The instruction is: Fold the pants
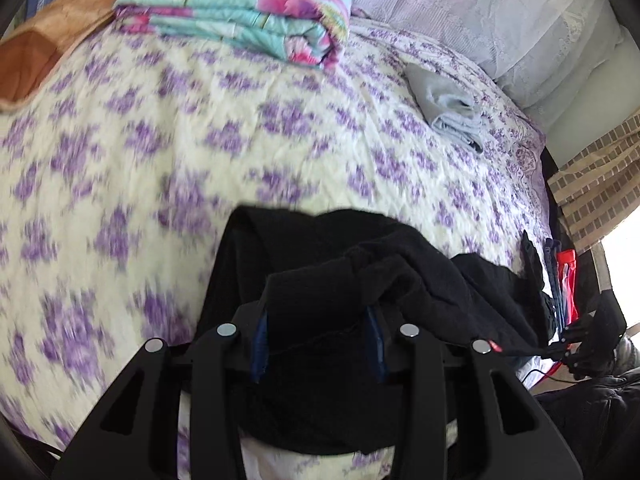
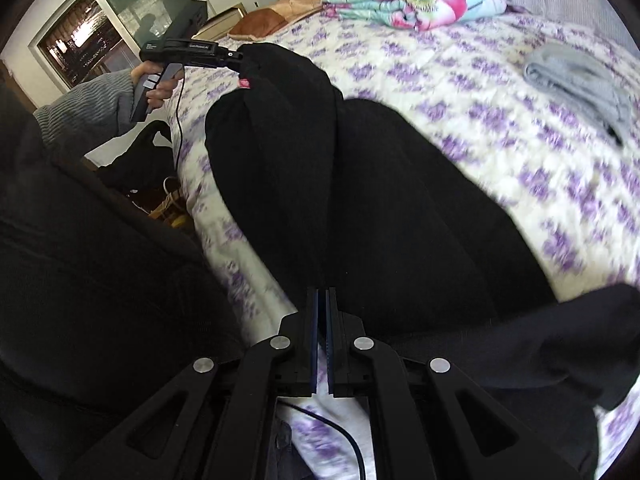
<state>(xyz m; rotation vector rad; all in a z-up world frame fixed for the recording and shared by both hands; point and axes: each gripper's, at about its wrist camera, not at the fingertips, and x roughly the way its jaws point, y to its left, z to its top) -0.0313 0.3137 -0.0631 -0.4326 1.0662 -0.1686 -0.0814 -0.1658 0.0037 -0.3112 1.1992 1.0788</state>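
The black pants lie bunched on the purple-flowered bedspread. My left gripper has its jaws wide apart around a thick fold of the black fabric, which fills the gap between the blue pads. In the right wrist view the pants stretch from my right gripper toward the left gripper at the far end. My right gripper is shut, its pads nearly touching, pinching the pants' edge.
A folded floral quilt and an orange pillow lie at the head of the bed. A small folded grey cloth lies on the right side of the bed. The person's dark clothing is at the bed's edge.
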